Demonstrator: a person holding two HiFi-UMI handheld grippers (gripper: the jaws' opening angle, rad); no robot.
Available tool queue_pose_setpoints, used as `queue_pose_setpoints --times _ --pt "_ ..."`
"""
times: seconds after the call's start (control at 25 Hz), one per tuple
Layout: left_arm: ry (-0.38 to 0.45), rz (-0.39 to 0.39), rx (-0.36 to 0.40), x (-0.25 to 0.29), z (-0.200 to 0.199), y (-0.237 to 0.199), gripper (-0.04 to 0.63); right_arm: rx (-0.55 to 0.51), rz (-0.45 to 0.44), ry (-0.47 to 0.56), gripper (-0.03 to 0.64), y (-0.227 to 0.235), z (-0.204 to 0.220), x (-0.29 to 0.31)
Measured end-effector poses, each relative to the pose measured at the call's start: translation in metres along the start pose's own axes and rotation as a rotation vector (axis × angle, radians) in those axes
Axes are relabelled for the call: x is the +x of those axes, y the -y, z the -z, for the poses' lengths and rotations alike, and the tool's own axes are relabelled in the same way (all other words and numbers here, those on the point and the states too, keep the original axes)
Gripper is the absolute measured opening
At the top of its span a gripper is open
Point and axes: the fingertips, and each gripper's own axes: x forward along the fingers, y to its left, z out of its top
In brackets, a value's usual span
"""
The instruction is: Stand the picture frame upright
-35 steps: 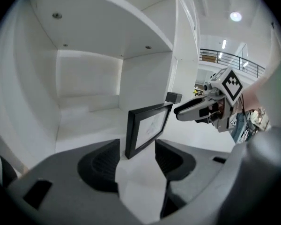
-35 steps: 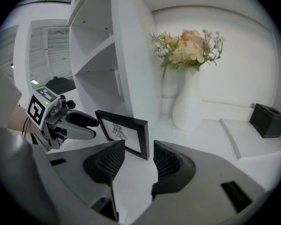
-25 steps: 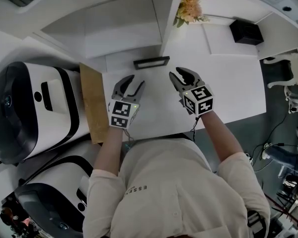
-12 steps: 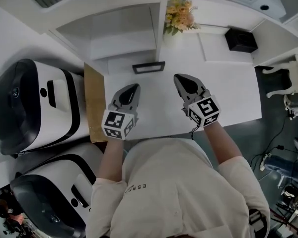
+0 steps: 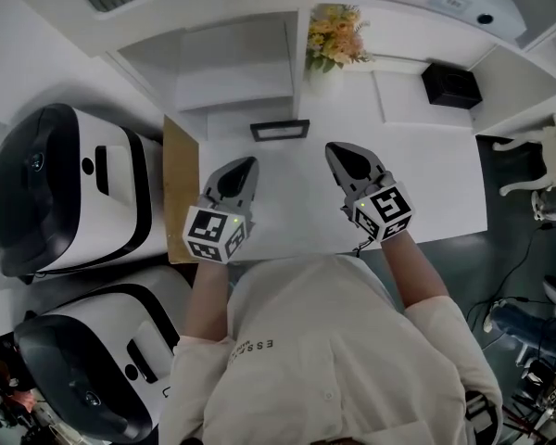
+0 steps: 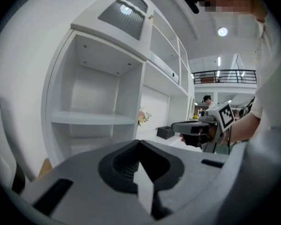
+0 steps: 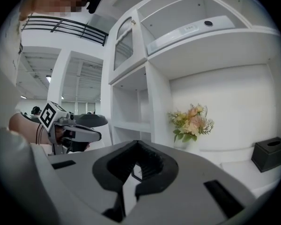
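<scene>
The dark picture frame (image 5: 279,130) lies flat on the white table (image 5: 426,174), near the back wall below the shelf. My left gripper (image 5: 244,164) hovers over the table in front of the frame and a little to its left, jaws shut with nothing between them. My right gripper (image 5: 338,150) hovers to the frame's right, also shut and empty. Neither touches the frame. In the right gripper view a sliver of the frame (image 7: 136,171) shows through the gap behind the shut jaws (image 7: 139,143). The left gripper view shows its shut jaws (image 6: 139,142) and the right gripper (image 6: 178,126) beyond.
A vase of flowers (image 5: 332,40) stands at the back by the shelf divider. A black box (image 5: 452,85) sits at the back right. A brown board (image 5: 181,184) lies along the table's left edge. Two large white-and-black machines (image 5: 65,188) stand left of the table. White shelves (image 6: 91,118) rise behind.
Both grippers went from open to shut, with nothing taken hold of. They have stayed in about the same place in front of the frame.
</scene>
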Motion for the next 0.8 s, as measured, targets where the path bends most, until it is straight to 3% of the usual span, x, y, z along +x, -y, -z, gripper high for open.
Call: queue_pose_setpoints --times 0.56,0.8 --pt "0.010 -0.009 0.018 -0.011 -0.015 -0.005 0.002 0.027 0.002 0.012 0.014 -0.008 -0.005 -0.001" --pt "-0.018 -0.039 0.020 -0.013 -0.016 -0.007 0.002 0.010 0.063 0.011 0.014 0.000 -0.005 -0.005"
